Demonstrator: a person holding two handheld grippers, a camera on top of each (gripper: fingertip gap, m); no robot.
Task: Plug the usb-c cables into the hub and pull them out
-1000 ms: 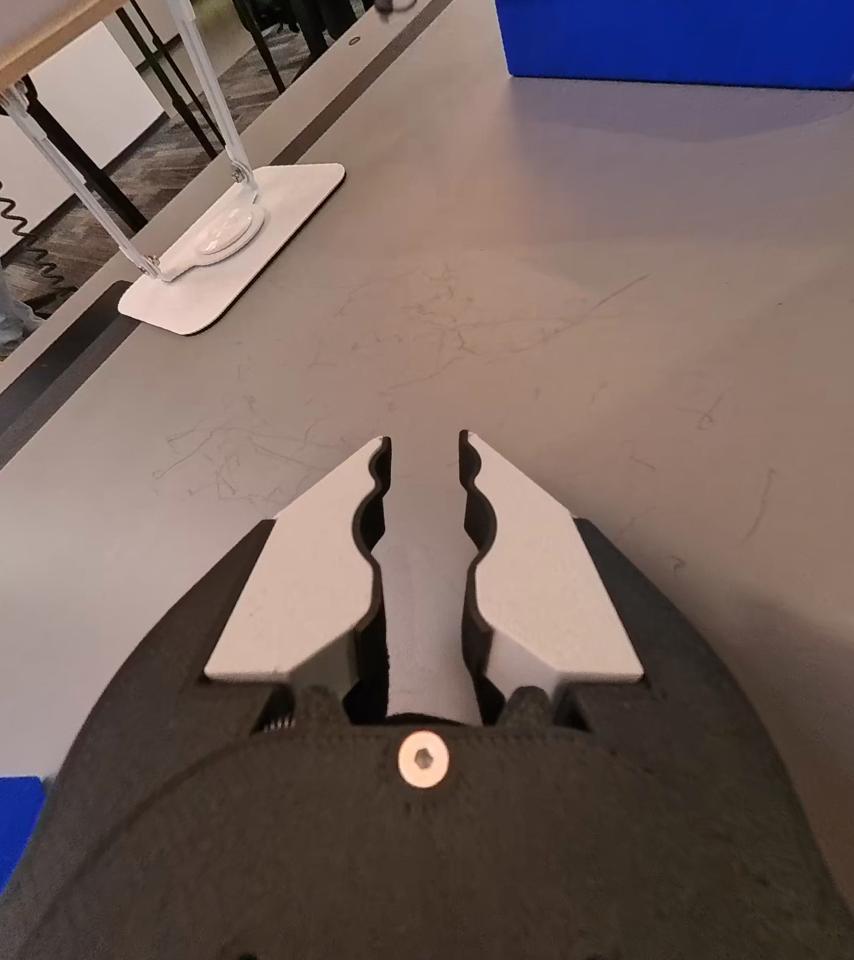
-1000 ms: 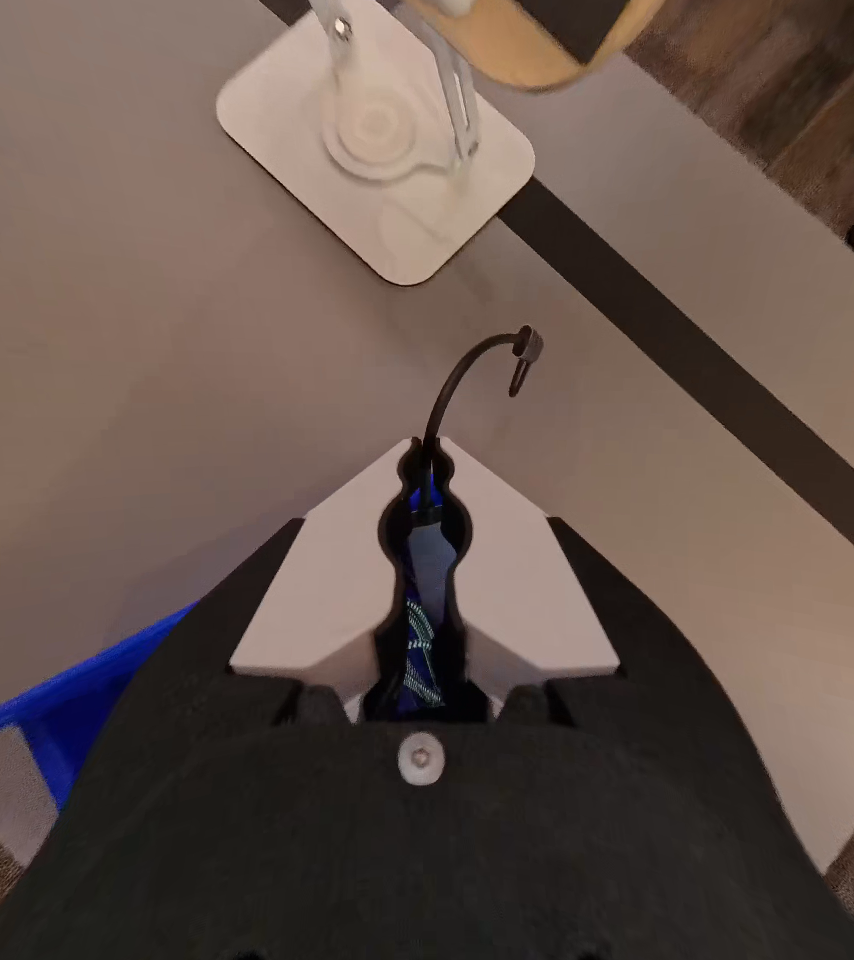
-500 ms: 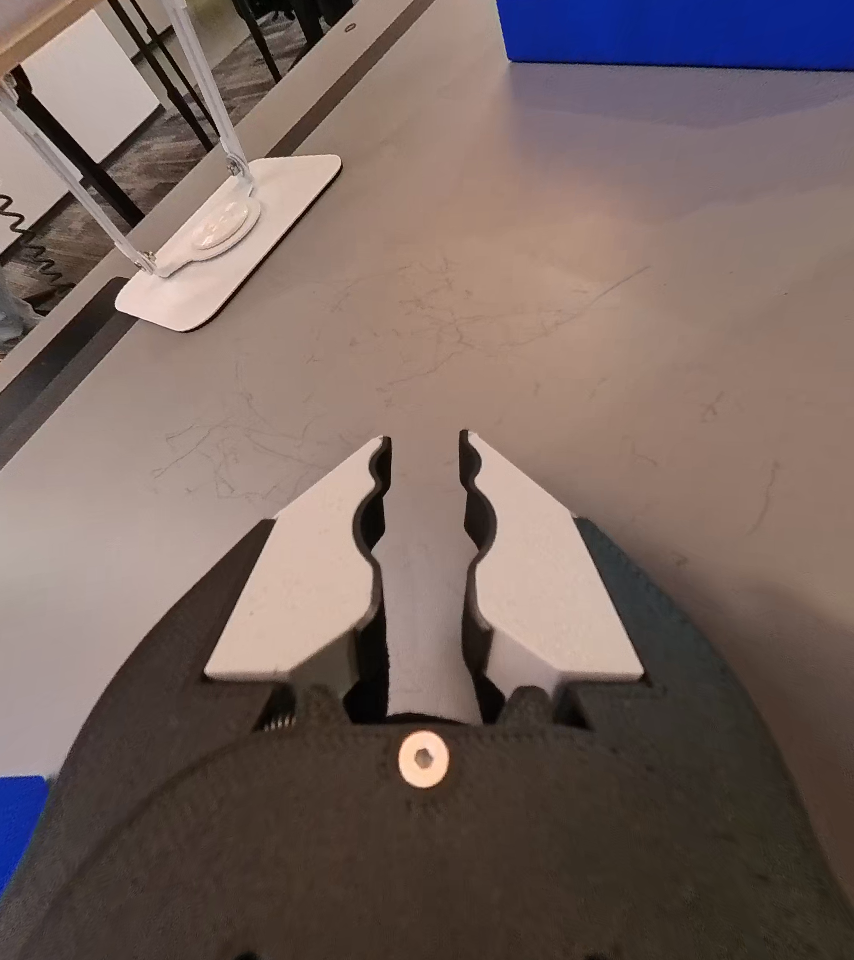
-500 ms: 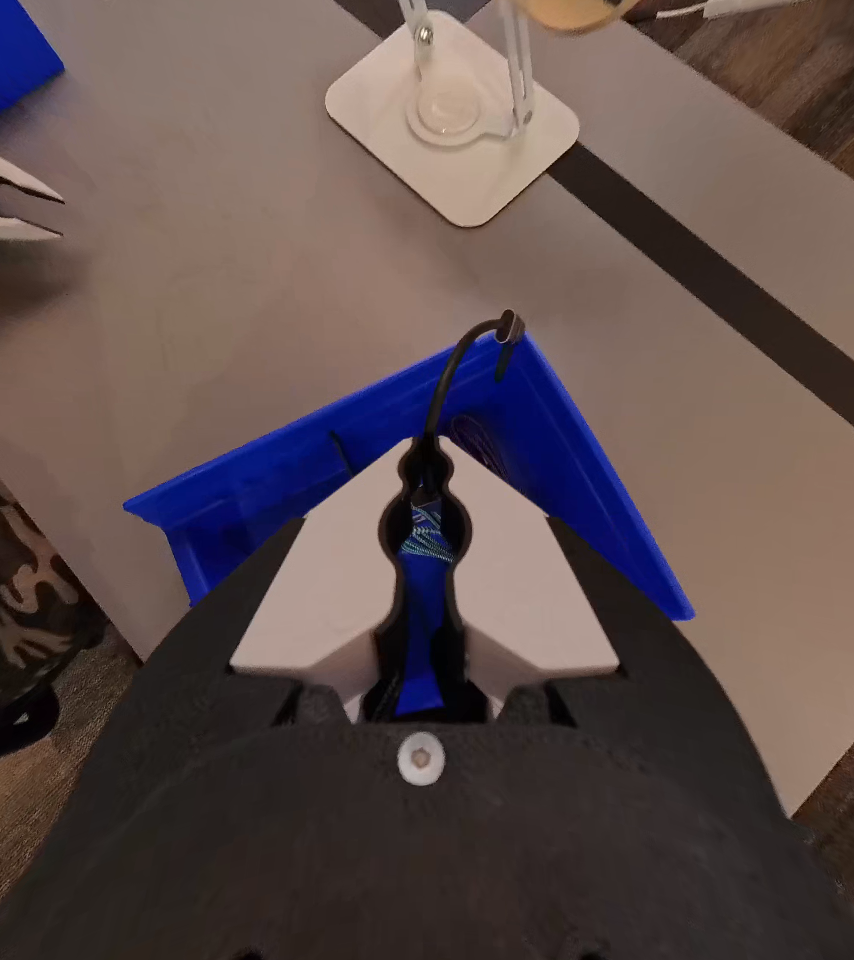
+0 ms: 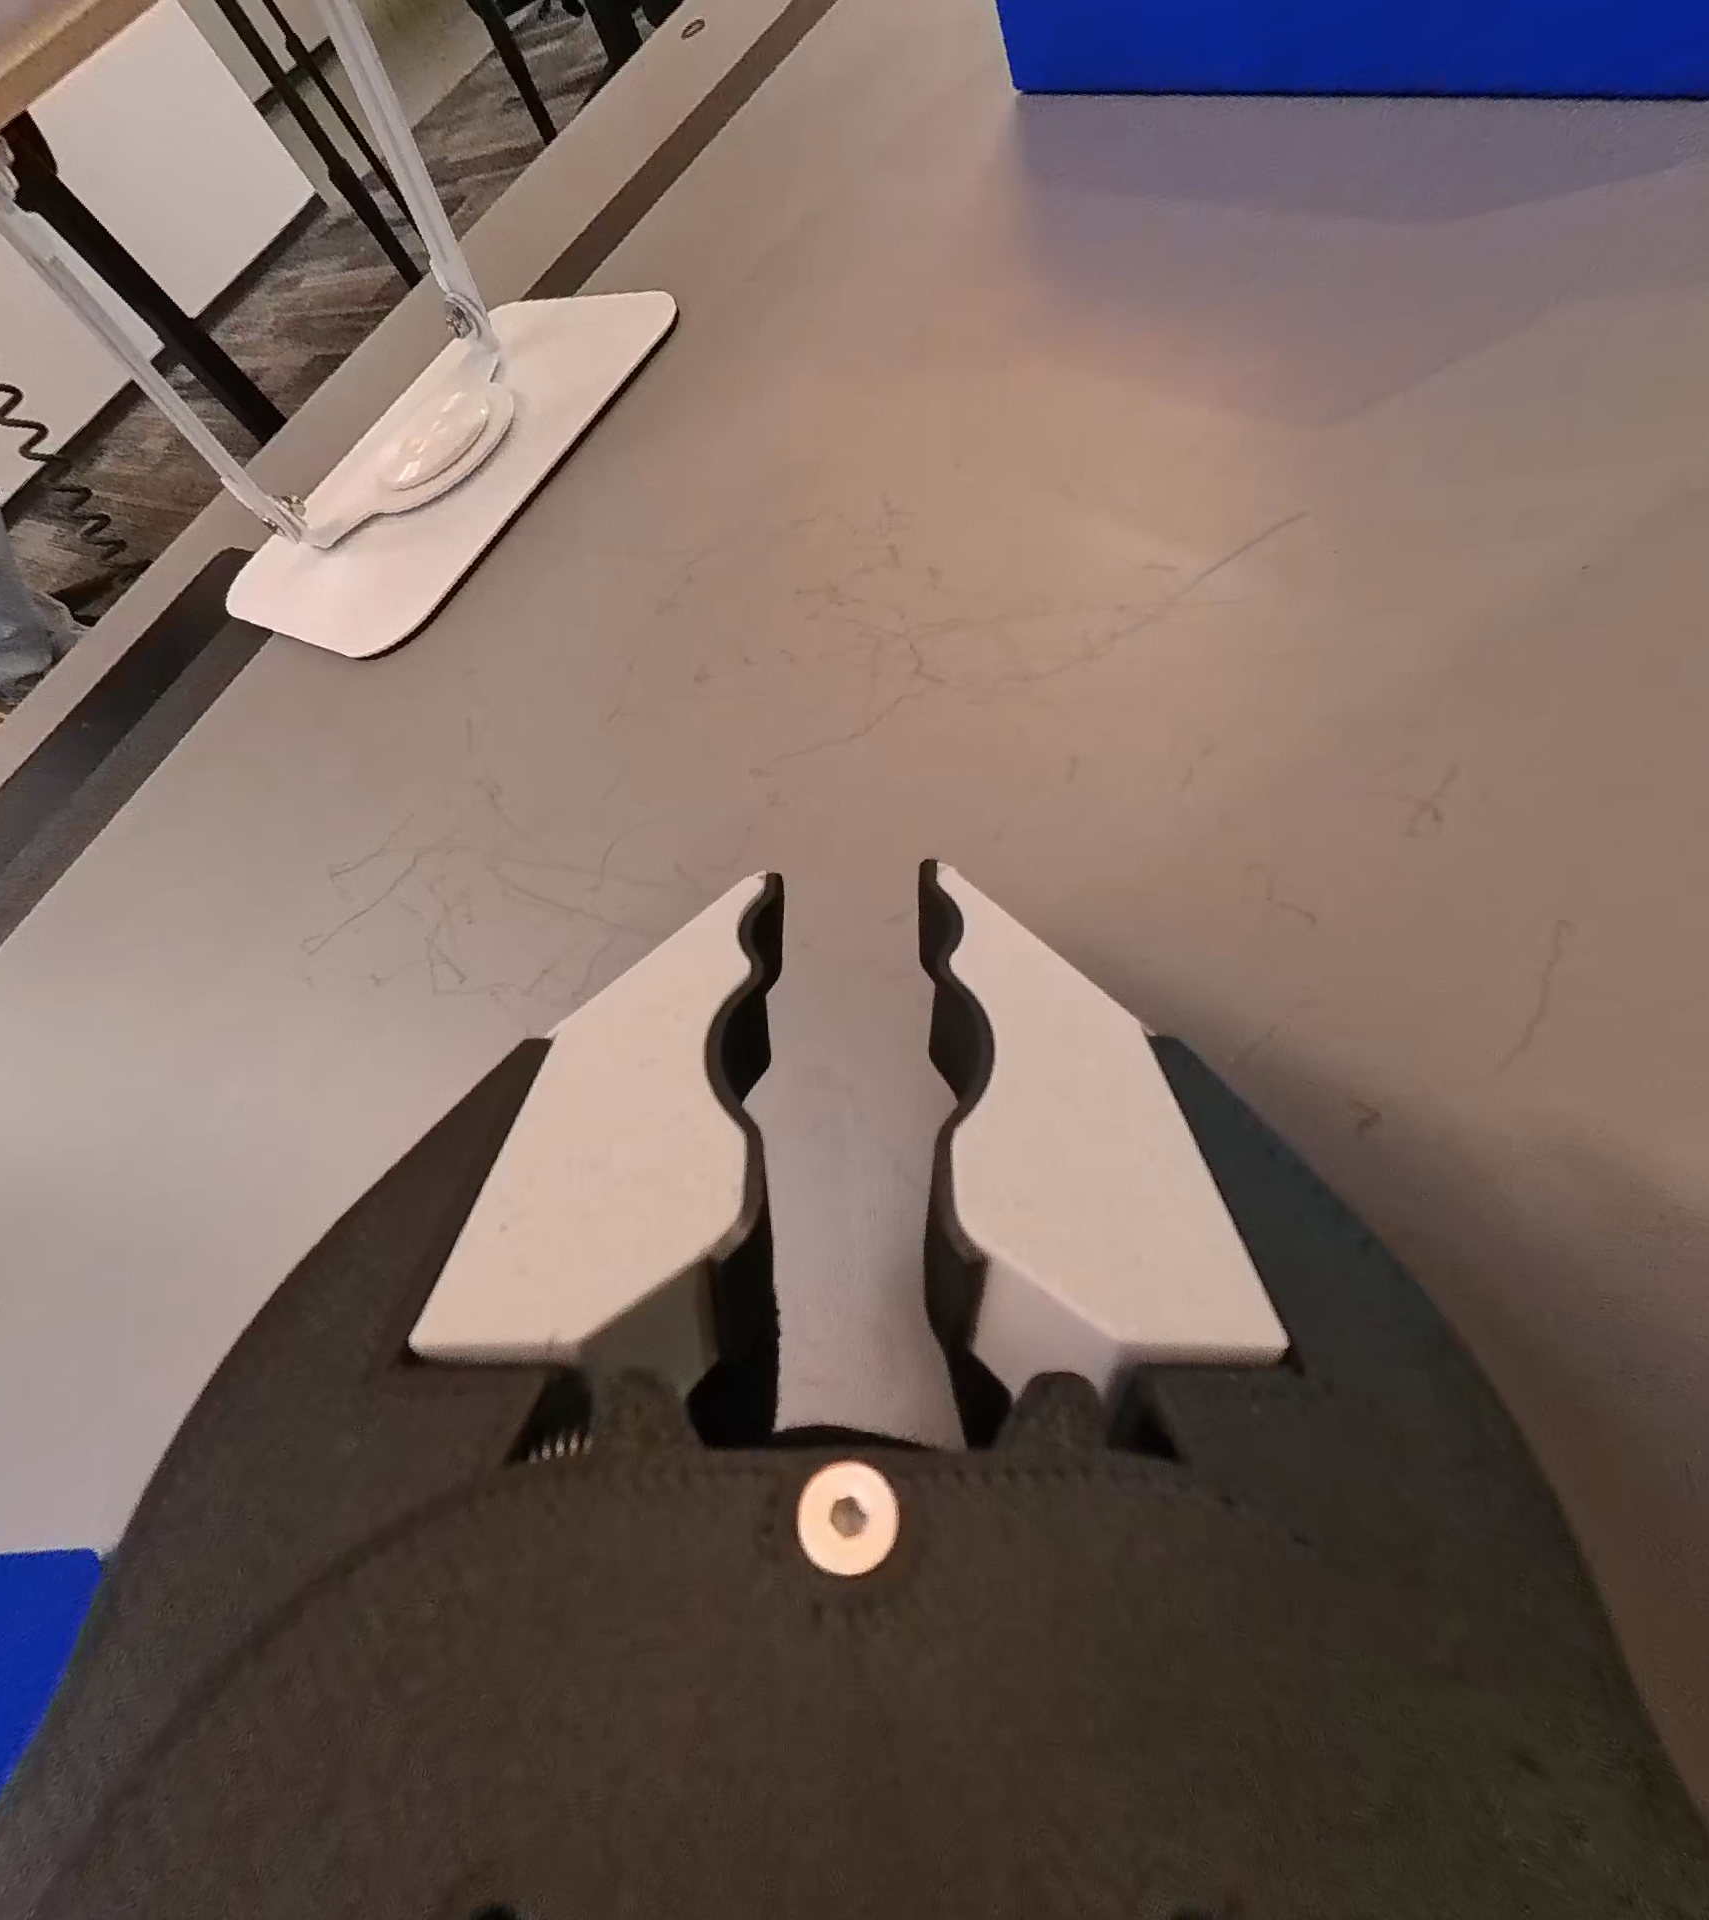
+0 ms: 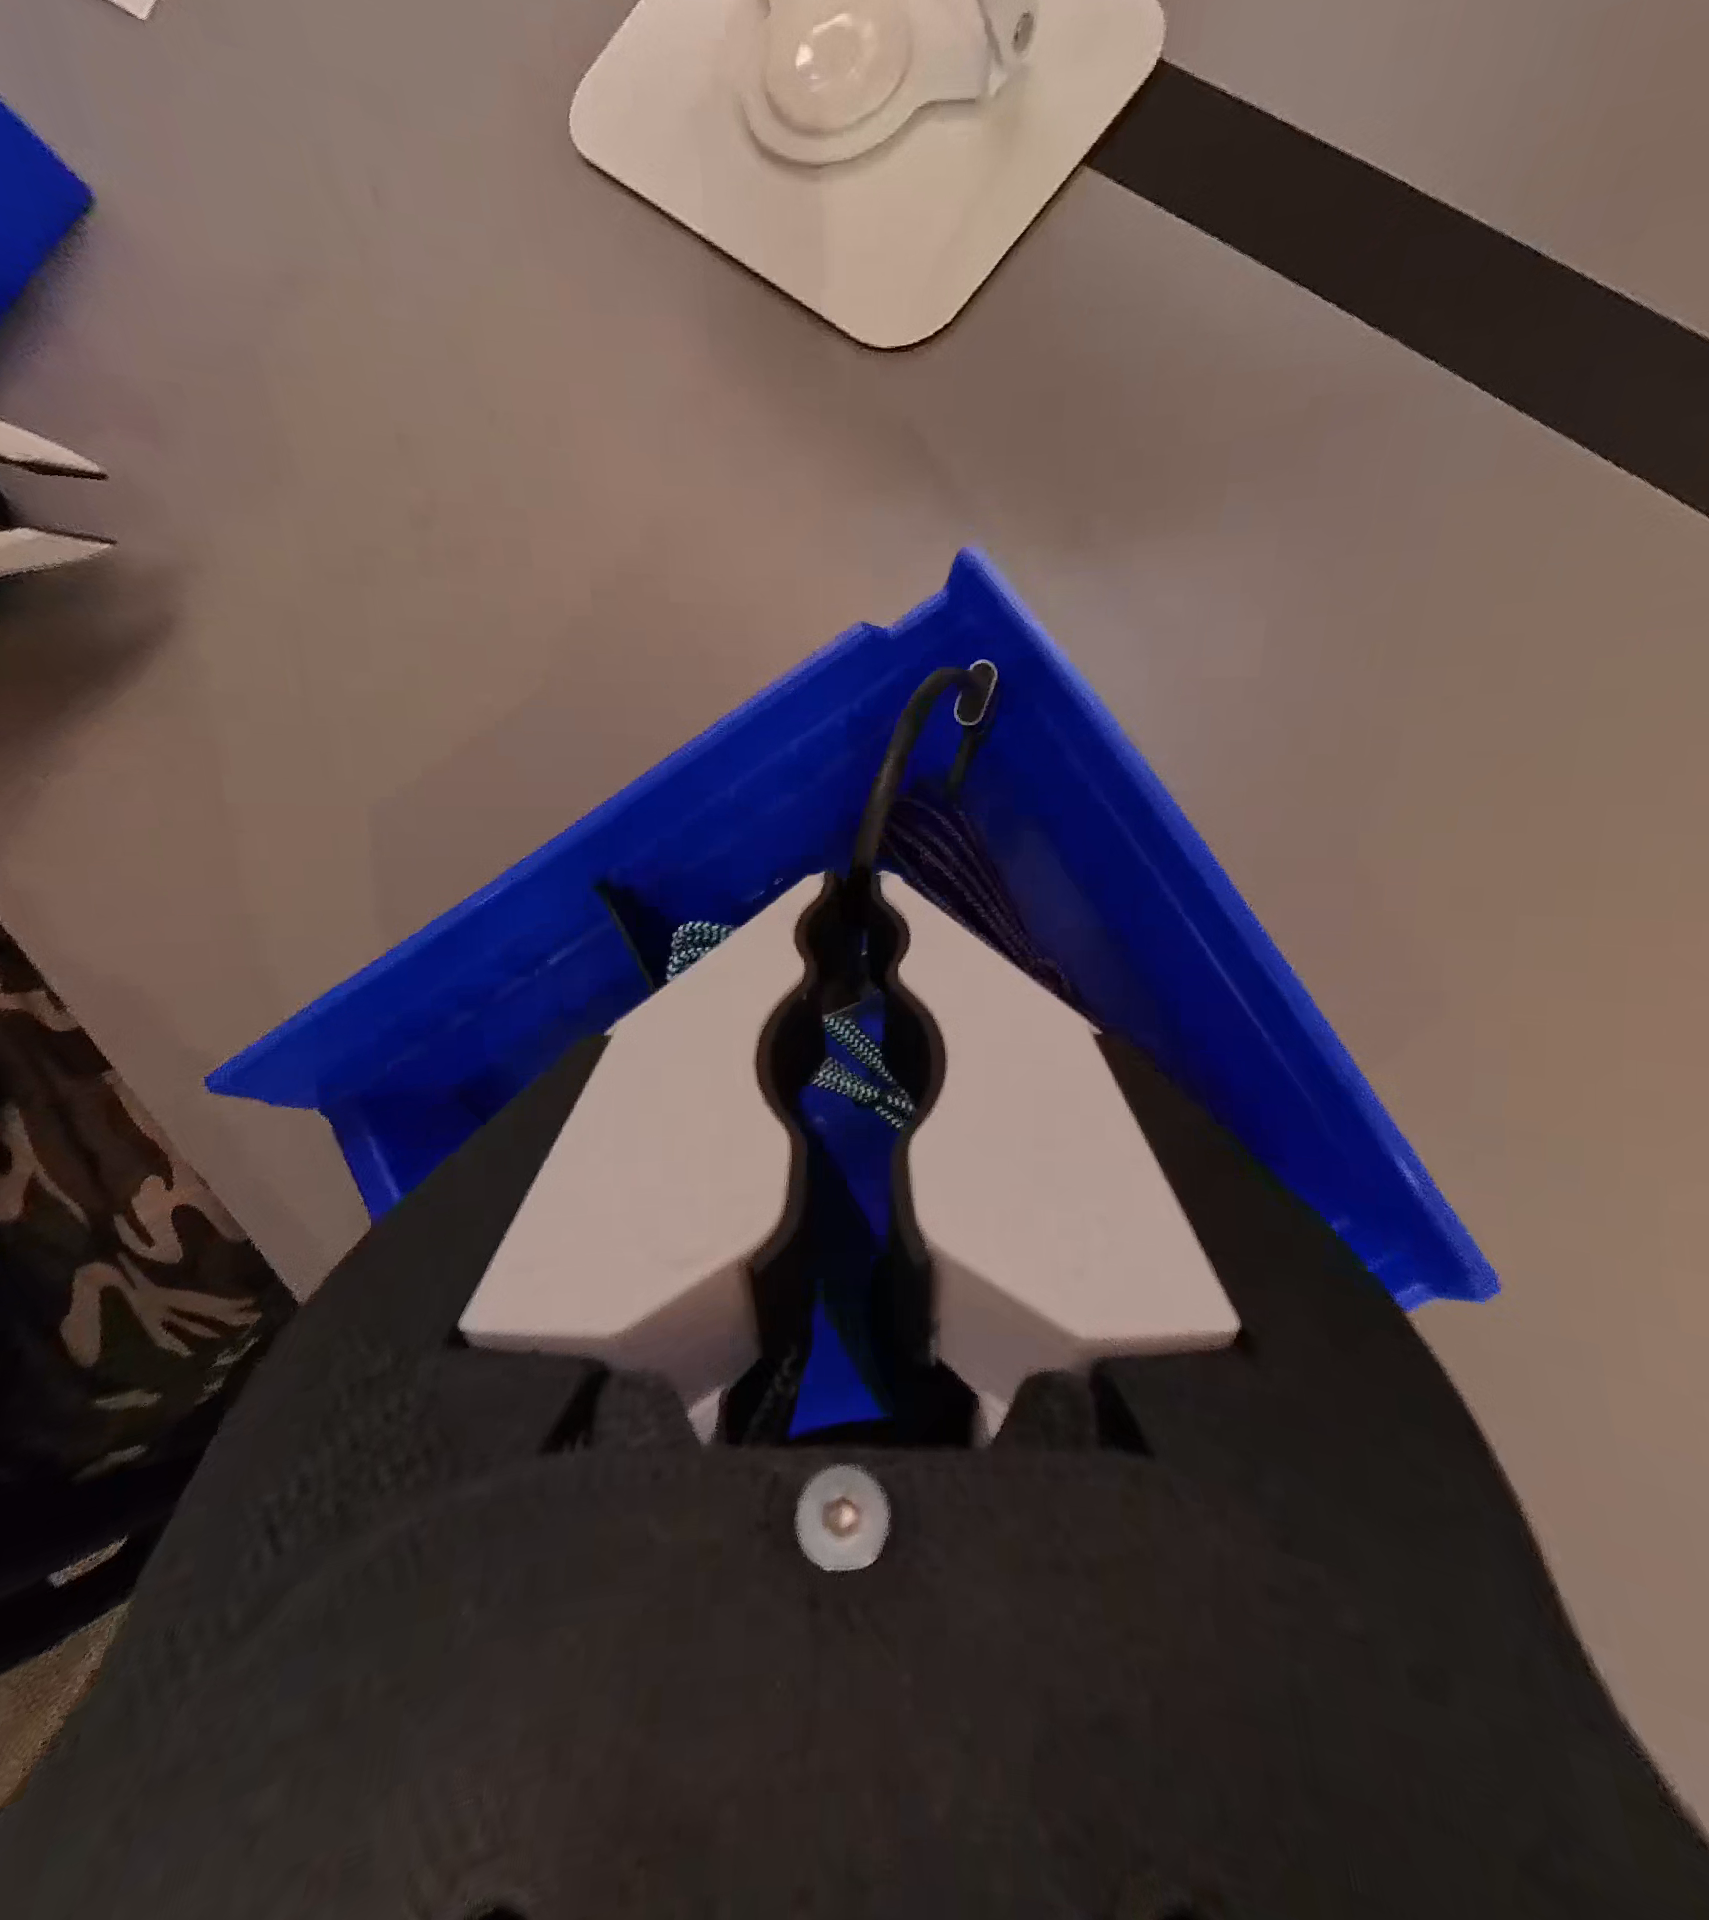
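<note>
The grey counter [image 5: 1193, 436] stretched ahead of the left hand-held gripper [image 5: 851, 871], bare in front of its tips apart from fine scratches. That gripper hovered low with its jaws spread and nothing between them, probably kept free to steady the hub, which appeared in neither view.

Directly beneath the right hand-held gripper [image 6: 855, 879] sat a blue bin [image 6: 1193, 873], one corner pointing away from it, placed at the counter's near edge where stored cables lay within easy reach. A second blue bin [image 5: 1401, 47] stood far ahead of the left gripper. A white stand base [image 6: 871, 177] lay well beyond the right gripper's tips, clear of the working area.

The right gripper's jaws were pressed together on a thin black usb-c cable [image 6: 897, 769], gripped short of its end so the stiff free length arched up and forward over the bin's far corner, leaving the plug [image 6: 975, 693] exposed for insertion. Braided cables [image 6: 865, 1065] lay in the bin below the jaws. Judging by the lifted plug and the absent hub, plugging had not yet begun.
</note>
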